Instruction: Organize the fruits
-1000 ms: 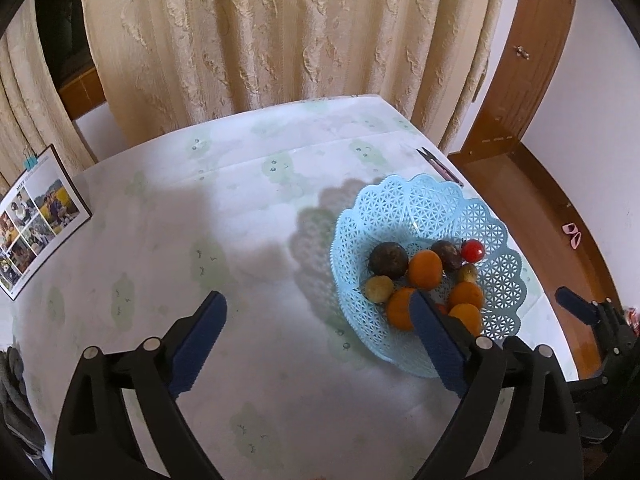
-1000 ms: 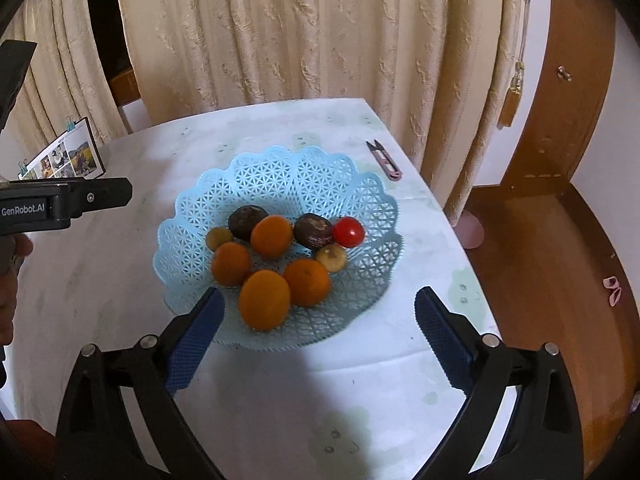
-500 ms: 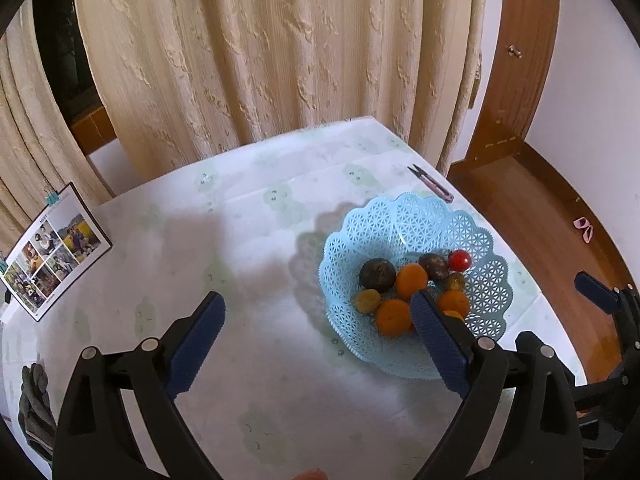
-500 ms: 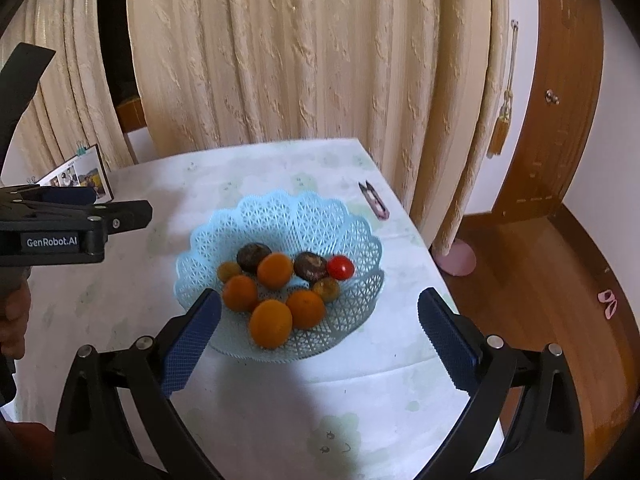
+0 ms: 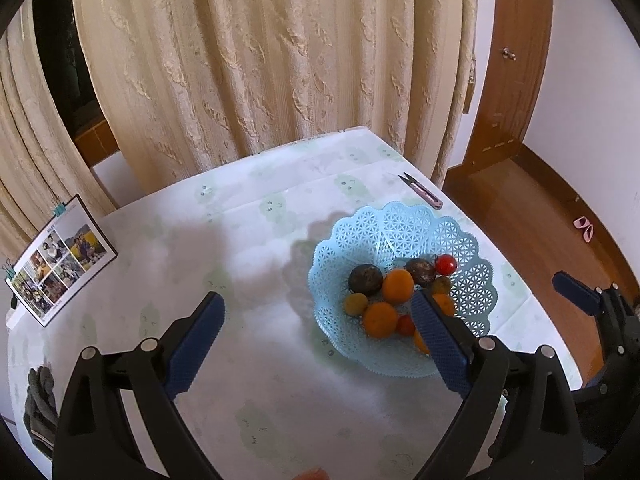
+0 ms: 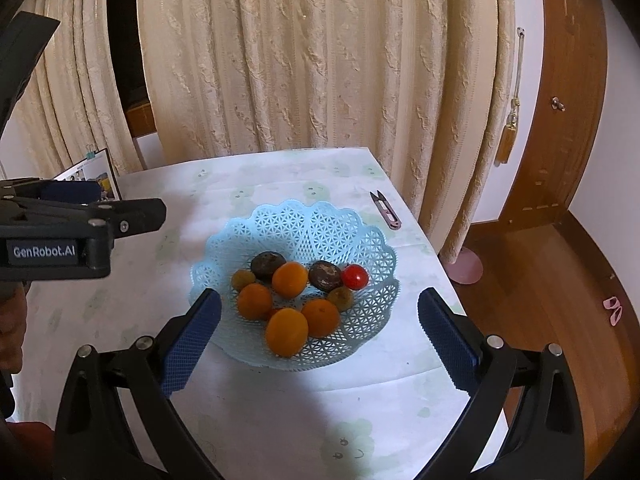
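Observation:
A light blue lattice basket (image 5: 472,240) (image 6: 312,220) sits on the white table. It holds several oranges (image 6: 287,331), two dark passion fruits (image 6: 268,265), small yellowish fruits (image 6: 243,279) and a red tomato (image 6: 355,276). My left gripper (image 5: 316,340) is open and empty, above the table to the left of the basket. My right gripper (image 6: 319,334) is open and empty, raised above the basket's near rim. The left gripper also shows in the right wrist view (image 6: 76,224), at the far left.
Small pink thread snips (image 6: 386,209) lie beyond the basket near the table's right edge. A photo frame (image 5: 60,264) stands at the left. Grey gloves (image 5: 40,404) lie at the near left edge. Cream curtains hang behind the table. A wooden floor lies to the right.
Both grippers have pulled up and back from the basket, so it looks smaller and further off. Both stay open and empty. The fruits have not moved.

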### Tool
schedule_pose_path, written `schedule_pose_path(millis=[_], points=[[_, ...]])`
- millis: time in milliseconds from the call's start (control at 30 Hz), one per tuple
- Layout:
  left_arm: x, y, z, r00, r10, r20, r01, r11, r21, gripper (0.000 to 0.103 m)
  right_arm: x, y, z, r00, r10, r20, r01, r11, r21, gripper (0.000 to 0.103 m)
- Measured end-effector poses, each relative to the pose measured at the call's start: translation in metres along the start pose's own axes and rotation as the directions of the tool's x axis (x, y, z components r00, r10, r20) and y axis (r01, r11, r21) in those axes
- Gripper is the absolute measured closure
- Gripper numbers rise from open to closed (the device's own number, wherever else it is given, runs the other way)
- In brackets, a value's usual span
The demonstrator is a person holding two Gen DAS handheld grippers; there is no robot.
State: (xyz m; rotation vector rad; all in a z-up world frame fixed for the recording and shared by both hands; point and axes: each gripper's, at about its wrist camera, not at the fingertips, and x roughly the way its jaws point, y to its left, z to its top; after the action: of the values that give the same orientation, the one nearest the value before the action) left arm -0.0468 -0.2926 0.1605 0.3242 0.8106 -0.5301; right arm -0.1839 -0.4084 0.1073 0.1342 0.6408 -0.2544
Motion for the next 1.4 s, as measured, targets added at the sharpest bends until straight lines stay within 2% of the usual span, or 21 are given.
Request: schedule_pose_path(millis=[367, 1067, 1400], points=[[-0.001, 0.002, -0.002, 1.0, 0.004, -0.001, -0.004, 1.0, -0.022, 0.009, 0.003, 0.002, -0.001, 1.0, 0.006, -0.006, -0.006, 1.0, -0.004, 0.003], [0.005, -0.009, -0.005, 0.999, -0.019, -0.026, 0.02, 1.0, 0.022, 0.009, 0.001, 0.001, -0.005, 1.0, 0.007, -0.023, -0.007, 1.0, 0.005, 0.003], [0.001, -0.013, -0.006, 0.997, -0.074, -0.002, 0.074, 0.997, 0.033, 0.009, -0.003, -0.001, -0.015, 0.999, -0.006, -0.032, 0.007, 1.0, 0.023, 0.003]])
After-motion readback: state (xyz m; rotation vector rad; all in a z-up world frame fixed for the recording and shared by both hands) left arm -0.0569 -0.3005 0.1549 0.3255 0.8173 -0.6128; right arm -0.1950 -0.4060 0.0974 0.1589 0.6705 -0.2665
